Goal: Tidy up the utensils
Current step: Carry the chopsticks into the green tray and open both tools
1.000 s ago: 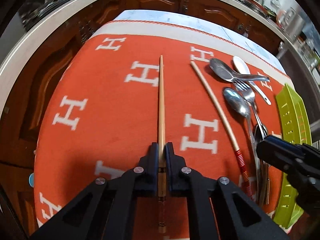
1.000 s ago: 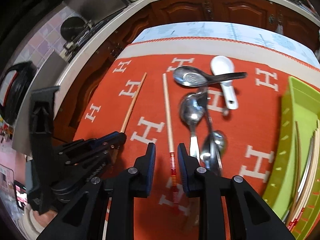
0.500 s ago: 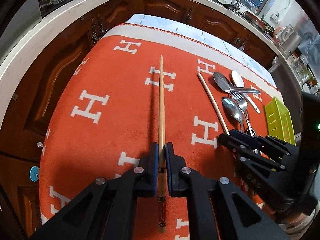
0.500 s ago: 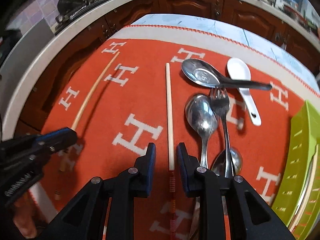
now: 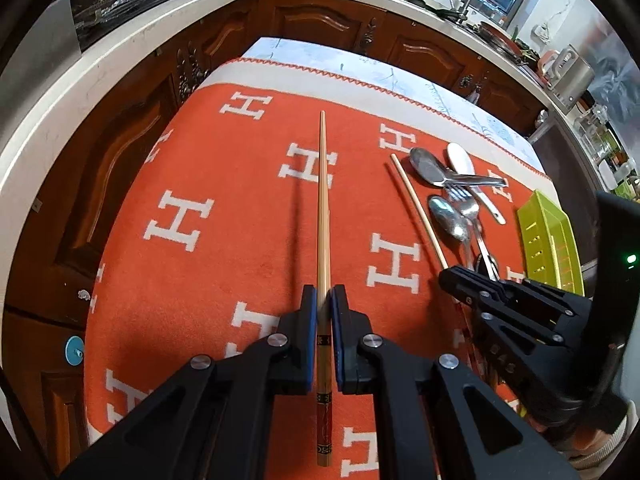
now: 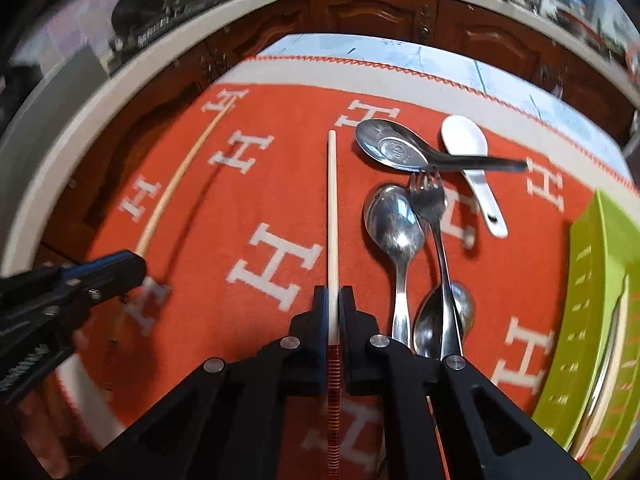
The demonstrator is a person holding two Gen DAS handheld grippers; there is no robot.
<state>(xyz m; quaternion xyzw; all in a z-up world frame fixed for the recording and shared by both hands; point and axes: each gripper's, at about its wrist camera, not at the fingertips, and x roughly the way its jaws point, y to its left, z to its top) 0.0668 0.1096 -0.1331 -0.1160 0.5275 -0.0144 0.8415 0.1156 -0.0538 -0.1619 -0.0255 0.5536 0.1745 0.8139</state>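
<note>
My left gripper (image 5: 324, 294) is shut on a brown wooden chopstick (image 5: 323, 208) and holds it above the orange cloth (image 5: 224, 184), tip pointing away. My right gripper (image 6: 333, 294) is closed around a pale chopstick (image 6: 332, 216) with a red-striped end, which still lies along the cloth. In the right wrist view, metal spoons (image 6: 394, 220), a fork (image 6: 430, 200), a large metal spoon (image 6: 392, 146) and a white ceramic spoon (image 6: 470, 148) lie in a cluster right of it. The left gripper also shows in the right wrist view (image 6: 116, 272), and the right gripper in the left wrist view (image 5: 452, 278).
A lime-green slotted tray (image 6: 592, 300) holding several chopsticks stands at the right edge of the cloth; it also shows in the left wrist view (image 5: 548, 236). Wooden cabinets and a pale countertop (image 5: 120, 60) curve around the table's far and left sides.
My left gripper has lifted higher with its chopstick. My right gripper moved forward and closed onto the pale chopstick that lay between its open fingers.
</note>
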